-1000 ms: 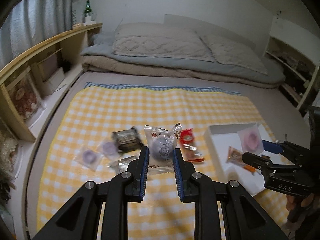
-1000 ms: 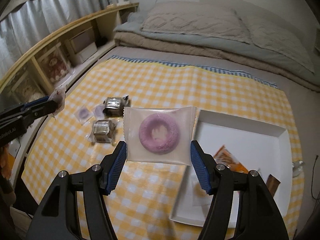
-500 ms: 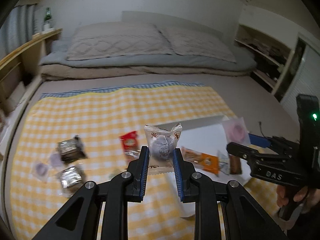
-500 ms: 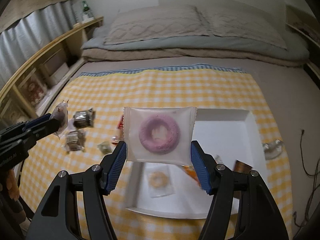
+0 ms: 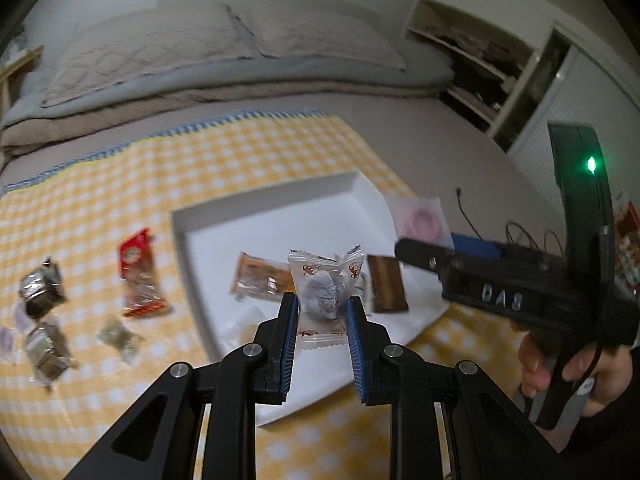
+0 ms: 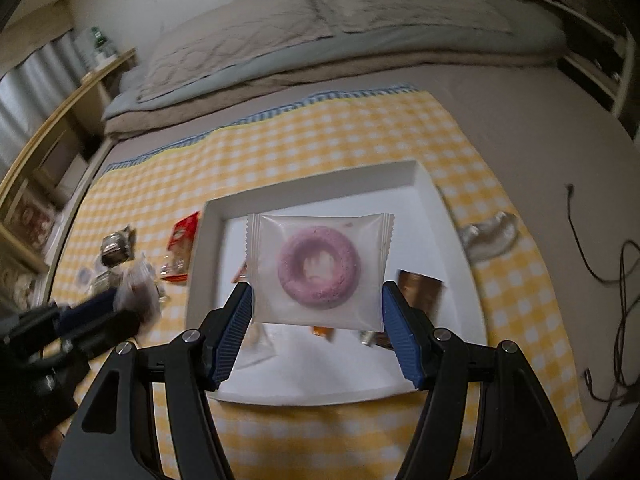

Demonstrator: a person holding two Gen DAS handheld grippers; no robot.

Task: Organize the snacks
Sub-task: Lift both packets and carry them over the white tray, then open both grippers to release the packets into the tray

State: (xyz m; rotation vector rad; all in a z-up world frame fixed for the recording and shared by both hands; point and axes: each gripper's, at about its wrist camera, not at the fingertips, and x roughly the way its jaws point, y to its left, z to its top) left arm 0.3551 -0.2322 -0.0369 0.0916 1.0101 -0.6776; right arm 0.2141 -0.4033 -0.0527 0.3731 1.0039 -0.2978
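Loose snacks (image 5: pixel 140 276): left of the left claw, on the yellow checked cloth (image 5: pixel 80 208); 1 red packet, several small foil and clear-wrapped pieces, blurred.
Left claw (image 5: pixel 322 316): clamped tight on a small clear-wrapped dark candy (image 5: pixel 324 292), held up between the blue pads.
Under the left claw: white tray (image 5: pixel 280 208), where 1 second ago only cloth and scattered snacks lay ahead; orange packet (image 5: pixel 260 278) just left of the candy, brown bar (image 5: pixel 386 288) just right, both inside the tray.
Right claw (image 6: pixel 316 316): gripping a clear packet with a pink ring donut (image 6: pixel 318 272) by its 2 side edges, jaws about half spread around it.
Under the right claw: same white tray (image 6: pixel 424 208), now centred below the packet instead of off to the right as 1 second ago.
Right of the right claw: crumpled clear wrapper (image 6: pixel 488 236) on the cloth outside the tray; cable on the bare mattress beyond.
Change: both claws carried over from the cloth to above the tray, loads unchanged.
Meaning: transport likely done; next, probably lowering and releasing both items into free tray space, clear of the 2 packets already there.
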